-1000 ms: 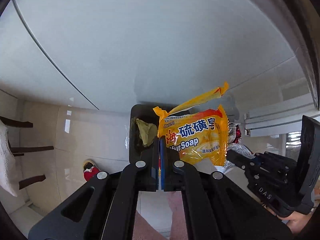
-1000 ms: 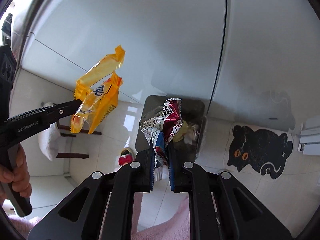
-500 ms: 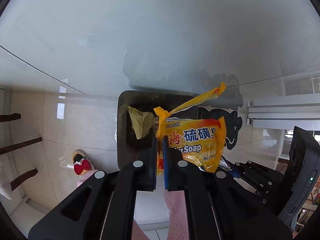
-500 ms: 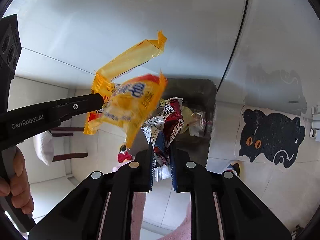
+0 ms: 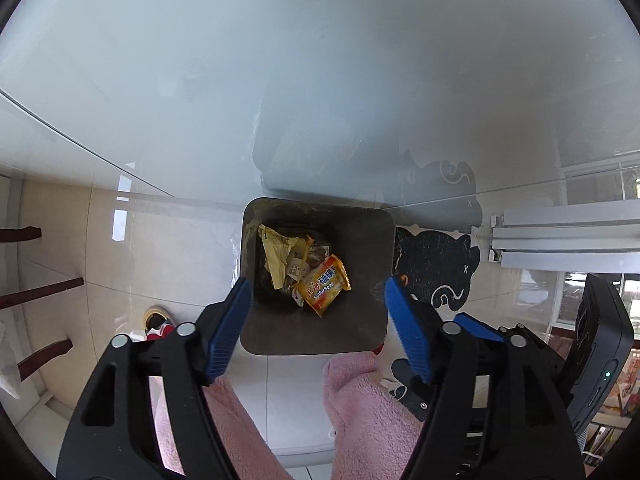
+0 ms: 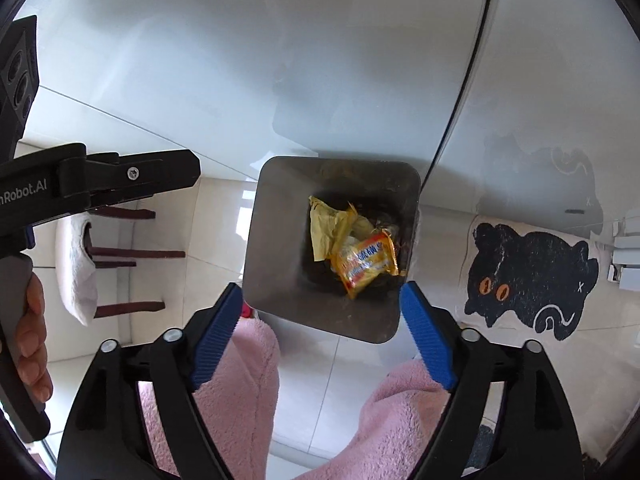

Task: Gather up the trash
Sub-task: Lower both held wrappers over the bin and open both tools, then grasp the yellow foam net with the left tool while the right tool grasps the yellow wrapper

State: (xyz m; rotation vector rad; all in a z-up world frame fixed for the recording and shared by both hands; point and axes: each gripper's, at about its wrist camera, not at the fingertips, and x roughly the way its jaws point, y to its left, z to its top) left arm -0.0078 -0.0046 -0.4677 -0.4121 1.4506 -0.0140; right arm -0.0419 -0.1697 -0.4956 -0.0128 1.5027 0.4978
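Observation:
A dark square trash bin (image 5: 372,248) stands on the tiled floor below both grippers; it also shows in the right wrist view (image 6: 276,248). Inside lie the orange sulfur soap wrapper (image 5: 325,290), also in the right wrist view (image 6: 366,263), and a crumpled yellow paper (image 5: 276,250), seen again in the right wrist view (image 6: 326,228), with other scraps. My left gripper (image 5: 318,322) is open and empty above the bin. My right gripper (image 6: 322,330) is open and empty above it too. The red snack wrapper is not visible.
A glass tabletop edge (image 5: 120,168) lies just beyond the bin. A black cat mat (image 6: 532,276) lies on the floor to the right. Chair legs (image 6: 132,254) and a white cloth (image 6: 76,272) are at left. Pink-clad legs (image 5: 360,400) are below the grippers.
Both grippers opened. The soap wrapper dropped from my left gripper into the bin, and the red snack wrapper left my right gripper. Both views now look straight down into the bin.

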